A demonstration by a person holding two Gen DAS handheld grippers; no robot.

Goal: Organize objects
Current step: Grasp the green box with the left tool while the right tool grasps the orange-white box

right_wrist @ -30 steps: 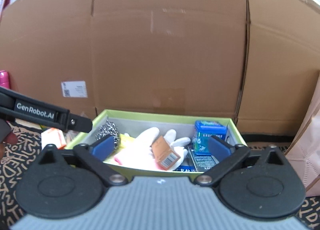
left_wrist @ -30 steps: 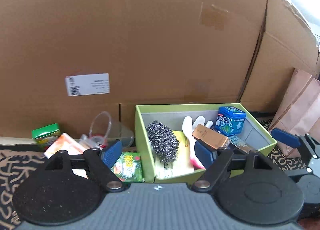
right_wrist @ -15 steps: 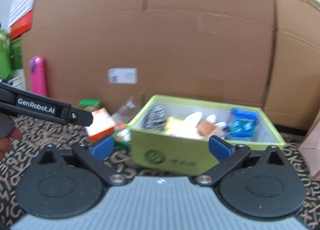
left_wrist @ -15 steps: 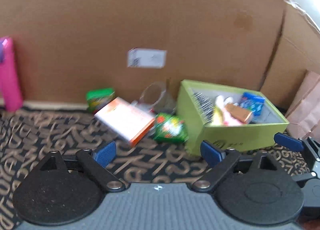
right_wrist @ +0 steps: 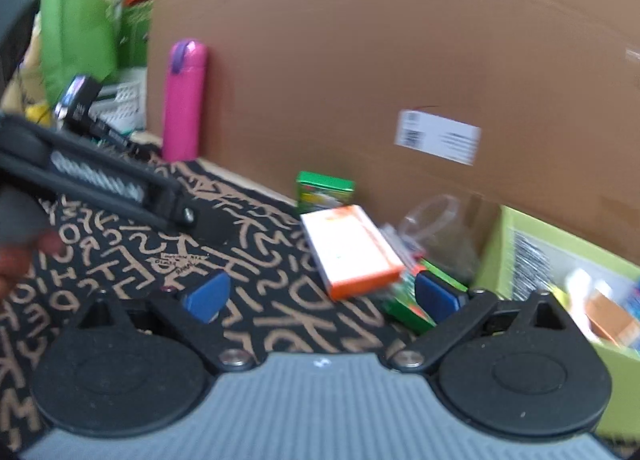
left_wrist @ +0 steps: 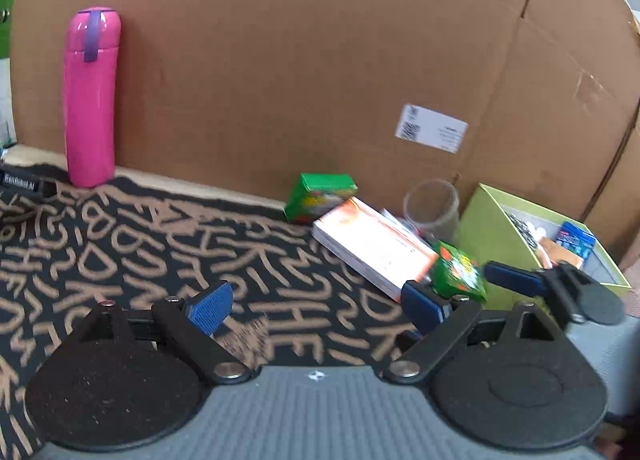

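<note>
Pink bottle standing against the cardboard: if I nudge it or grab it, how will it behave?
The pink bottle is tall and narrow on a small base, so a push high up would probably tip it. It looks rigid, with a smooth glossy wall that may slip between pads. Being round, it would likely roll across the patterned mat once down.

We see a broad stretch of bare patterned mat [left_wrist: 168, 256] in front of both grippers, open for passage. At its far edge a pink bottle [left_wrist: 91, 96] stands upright against the cardboard wall [left_wrist: 320, 60], which closes off the back. To the right, a white-and-orange box [left_wrist: 372, 246], two green packets, a clear cup [left_wrist: 432, 204] and the lime-green bin [left_wrist: 486, 228] crowd together, leaving little room between them.
</note>
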